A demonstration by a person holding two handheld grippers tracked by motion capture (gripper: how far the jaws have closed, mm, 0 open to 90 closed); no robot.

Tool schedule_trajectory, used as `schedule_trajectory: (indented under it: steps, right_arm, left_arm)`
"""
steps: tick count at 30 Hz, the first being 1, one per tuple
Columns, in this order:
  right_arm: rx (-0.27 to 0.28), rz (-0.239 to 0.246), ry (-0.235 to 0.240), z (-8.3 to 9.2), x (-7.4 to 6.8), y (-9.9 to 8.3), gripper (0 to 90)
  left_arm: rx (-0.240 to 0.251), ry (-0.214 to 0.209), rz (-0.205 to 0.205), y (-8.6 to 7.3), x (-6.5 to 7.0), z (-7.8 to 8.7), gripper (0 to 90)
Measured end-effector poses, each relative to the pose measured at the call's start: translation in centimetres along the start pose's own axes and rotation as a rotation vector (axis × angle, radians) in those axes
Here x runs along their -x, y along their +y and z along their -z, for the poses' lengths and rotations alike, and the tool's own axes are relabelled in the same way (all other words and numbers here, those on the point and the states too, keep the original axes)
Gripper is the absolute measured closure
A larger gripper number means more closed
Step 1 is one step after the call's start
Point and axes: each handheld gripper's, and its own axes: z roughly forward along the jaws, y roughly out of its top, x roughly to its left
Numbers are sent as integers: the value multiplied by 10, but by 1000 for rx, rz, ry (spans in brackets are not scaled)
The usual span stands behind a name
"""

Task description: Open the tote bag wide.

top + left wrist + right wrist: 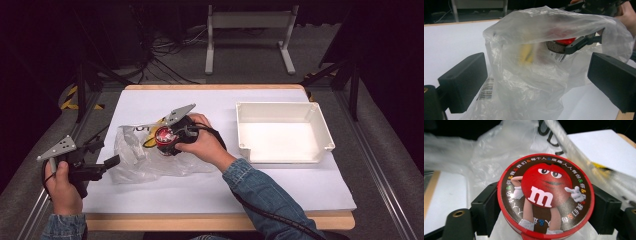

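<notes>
Right tongs (544,202) clamped on a round red M&M's candy tin (545,195), pads pressing its rim from either side, printed lid facing the camera; in the high view held at the mouth of the clear plastic bag (145,155), lifted just off the white worktop (215,190). Left tongs (536,82) spread wide, gripping nothing, bag film bulging up between the jaws without either pad pressing it; in the high view at the bag's left edge (107,164). From the tin, white empty tray (325,132) lies to the right, well apart, open side up, long axis running across the worktop. Right hand (202,142) the nearer of the two to that tray, by judgement the one to carry the tin across; crumpled film near the tin could snag and drag along
</notes>
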Motion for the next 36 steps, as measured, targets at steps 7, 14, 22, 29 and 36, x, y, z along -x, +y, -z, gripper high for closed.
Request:
schedule_trajectory:
  steps: [7,14,22,29,36]
  right_arm:
    - [-18,34,16,22,-4,11,223]
    - [-39,31,26,49,-5,15,223]
    - [-48,43,5,80,-8,11,223]
    - [-48,21,-27,107,-4,2,223]
    - [-48,-22,-88,139,9,-12,224]
  left_arm:
    - [-15,-23,2,1,0,1,43]
    - [-21,-87,15,-1,-1,3,75]
    - [-53,-143,-6,1,-1,1,123]
    - [-86,-118,-17,5,-2,-2,95]
    - [-88,-115,-13,6,-5,-6,90]
